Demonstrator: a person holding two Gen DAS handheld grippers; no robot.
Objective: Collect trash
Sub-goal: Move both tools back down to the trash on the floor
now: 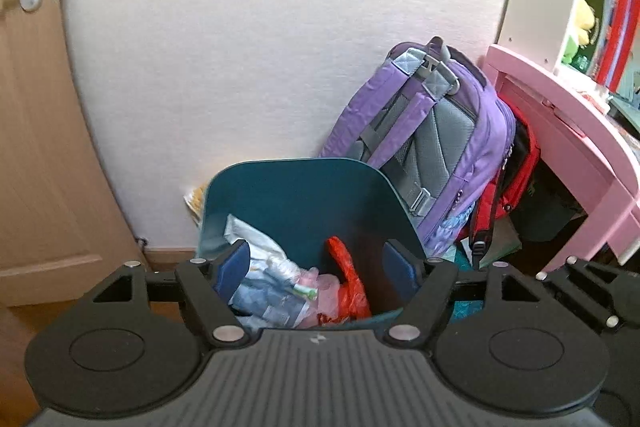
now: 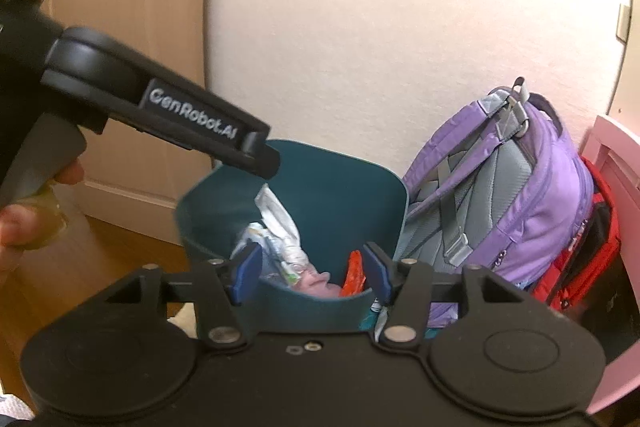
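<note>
Left wrist view: the left gripper [image 1: 316, 263] hangs above a teal bin [image 1: 296, 187], its jaws parted with nothing between the blue pads [image 1: 236, 265]. Inside the bin lies the trash: white and pale blue wrappers [image 1: 264, 267] toward 9 o'clock, a pink bag [image 1: 324, 283] at centre, and a red plastic bag [image 1: 348, 279] just beside it toward 3 o'clock. The bin stands on the floor against a pale wall [image 1: 260, 47]. A purple backpack [image 1: 432, 139] leans at 2 o'clock from the bin, touching its rim, with a red bag [image 1: 516, 183] behind it under a pink desk [image 1: 560, 115]. A wooden door [image 1: 36, 147] stands at 9 o'clock.

Right wrist view: the right gripper [image 2: 312, 273] is also released, jaws apart and empty, positioned over the near rim of the same bin [image 2: 344, 183]. The left gripper's body [image 2: 168, 115] crosses the frame at 10 o'clock, its tip over the bin's far rim, and a hand [image 2: 24, 223] grips its handle at 9 o'clock. The backpack [image 2: 536, 195] sits at 3 o'clock.
</note>
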